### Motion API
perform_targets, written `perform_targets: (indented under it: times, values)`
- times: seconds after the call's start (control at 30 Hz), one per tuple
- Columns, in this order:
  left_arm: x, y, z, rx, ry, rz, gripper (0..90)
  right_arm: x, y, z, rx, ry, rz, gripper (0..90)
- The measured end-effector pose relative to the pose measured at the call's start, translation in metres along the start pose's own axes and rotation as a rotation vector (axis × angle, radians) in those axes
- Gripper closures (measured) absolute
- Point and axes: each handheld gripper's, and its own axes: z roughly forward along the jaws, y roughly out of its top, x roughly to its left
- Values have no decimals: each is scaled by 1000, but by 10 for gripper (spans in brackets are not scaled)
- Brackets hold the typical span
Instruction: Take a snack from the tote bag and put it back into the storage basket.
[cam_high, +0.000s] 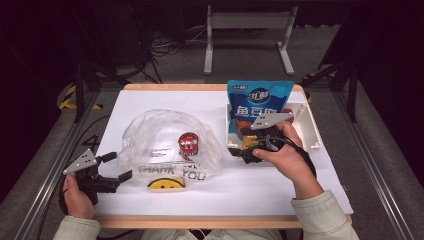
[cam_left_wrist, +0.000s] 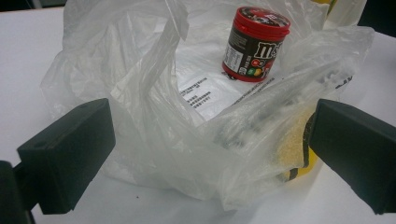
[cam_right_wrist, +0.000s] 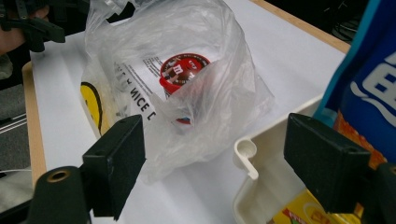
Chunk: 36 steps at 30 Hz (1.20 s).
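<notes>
A clear plastic bag (cam_high: 165, 135) printed with THANK YOU and a yellow smiley lies on the white table, mouth open. A red M&M's can (cam_high: 188, 142) stands inside it, and its lid and label are plain in the left gripper view (cam_left_wrist: 256, 44). My left gripper (cam_high: 119, 166) sits at the bag's left edge, open; the crumpled bag (cam_left_wrist: 154, 116) lies between its jaws without being pinched. My right gripper (cam_high: 241, 145) hovers open over the near left corner of a white tray (cam_right_wrist: 247, 154), facing the bag (cam_right_wrist: 187, 93) and the can (cam_right_wrist: 183, 70). Nothing is between its jaws.
A tall blue snack pouch (cam_high: 258, 102) stands in the white tray (cam_high: 310, 125) at the right, with a yellow packet (cam_right_wrist: 303, 212) low in the tray. A wooden rim (cam_high: 200, 221) borders the table. Bare white surface lies in front of the bag and tray.
</notes>
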Motion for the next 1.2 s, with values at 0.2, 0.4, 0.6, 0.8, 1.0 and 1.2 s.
perform_targets:
  times: [0.2, 0.4, 0.6, 0.8, 1.0, 1.2]
  values:
    - [0, 0, -2, 0, 2, 4, 11, 4, 15, 11, -2, 23, -33, 192]
    - [0, 0, -2, 0, 2, 3, 11, 7, 27, 23, -2, 52, -50, 191]
    - [0, 0, -2, -3, 5, 5, 11, 7, 33, 32, -21, 72, -49, 191]
    - [1, -1, -2, -5, 7, 1, 11, 10, 39, 44, -15, 83, -60, 191]
    - [1, -1, -2, -6, 5, 0, 11, 14, 46, 57, -26, 99, -67, 191]
    - [1, -1, -2, -8, 4, 1, 11, 19, 51, 71, -13, 109, -83, 191]
